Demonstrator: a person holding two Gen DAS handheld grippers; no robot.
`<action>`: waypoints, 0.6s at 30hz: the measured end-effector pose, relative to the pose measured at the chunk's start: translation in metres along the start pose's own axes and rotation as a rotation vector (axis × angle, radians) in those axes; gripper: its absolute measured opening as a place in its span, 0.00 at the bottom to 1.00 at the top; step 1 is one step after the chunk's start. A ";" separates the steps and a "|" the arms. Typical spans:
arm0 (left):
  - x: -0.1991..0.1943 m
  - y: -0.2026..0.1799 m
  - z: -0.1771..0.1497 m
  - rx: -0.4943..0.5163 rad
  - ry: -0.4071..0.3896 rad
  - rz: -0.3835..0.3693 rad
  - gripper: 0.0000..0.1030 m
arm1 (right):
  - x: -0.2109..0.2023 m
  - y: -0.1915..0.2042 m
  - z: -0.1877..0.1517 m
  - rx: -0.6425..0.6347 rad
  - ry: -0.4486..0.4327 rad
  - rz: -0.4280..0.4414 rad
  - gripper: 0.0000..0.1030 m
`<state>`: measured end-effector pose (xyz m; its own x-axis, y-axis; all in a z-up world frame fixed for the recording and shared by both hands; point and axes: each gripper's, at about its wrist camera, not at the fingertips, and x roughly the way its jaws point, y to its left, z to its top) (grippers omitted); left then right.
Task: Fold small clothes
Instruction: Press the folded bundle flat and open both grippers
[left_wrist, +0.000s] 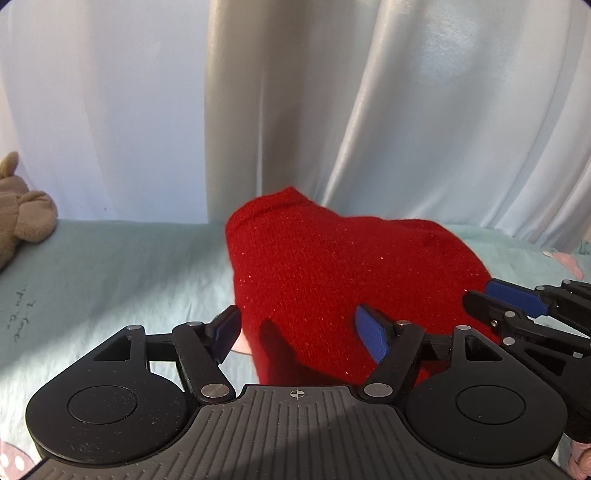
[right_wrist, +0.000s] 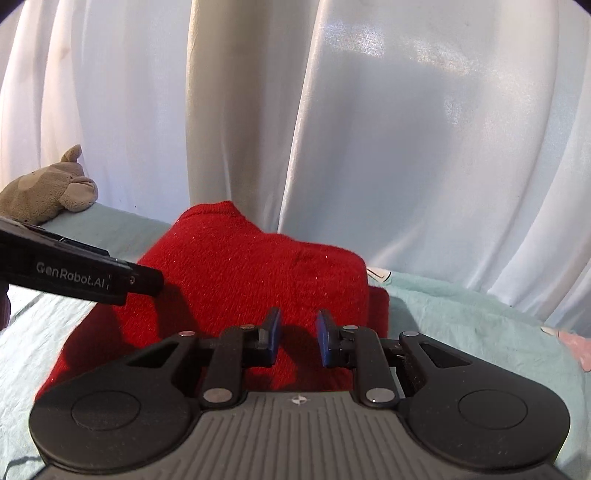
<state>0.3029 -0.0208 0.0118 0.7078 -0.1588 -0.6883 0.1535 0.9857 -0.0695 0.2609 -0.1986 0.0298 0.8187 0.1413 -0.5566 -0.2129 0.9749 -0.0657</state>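
While left tongs (left_wrist: 301, 334) gape, right tongs (right_wrist: 298, 338) narrow, empty, over red knit (left_wrist: 332, 273).

Bright daylight glows through the curtain (left_wrist: 424, 110), glare patches on its folds. Hard gripper shadows fall on the red knit (right_wrist: 240, 273). Fisheye bends edges, corners vignetted; mostly sharp.

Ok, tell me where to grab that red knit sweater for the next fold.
Take the red knit sweater by its near edge, coming from the front. That edge lies flat on the sheet just under both grippers, while the far part is bunched against the curtain.
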 end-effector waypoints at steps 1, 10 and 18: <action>0.003 0.002 0.000 -0.016 -0.010 0.004 0.74 | 0.007 0.001 0.004 -0.003 0.005 0.003 0.18; 0.043 -0.006 -0.023 -0.061 -0.061 -0.020 0.91 | 0.049 0.008 -0.022 -0.120 -0.031 -0.057 0.22; -0.009 0.034 -0.037 -0.203 -0.022 -0.132 0.95 | 0.019 -0.009 -0.026 0.000 -0.012 -0.074 0.65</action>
<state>0.2762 0.0166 -0.0110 0.7063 -0.2857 -0.6478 0.1052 0.9472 -0.3030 0.2648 -0.2087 -0.0019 0.8384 0.0704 -0.5404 -0.1513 0.9827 -0.1066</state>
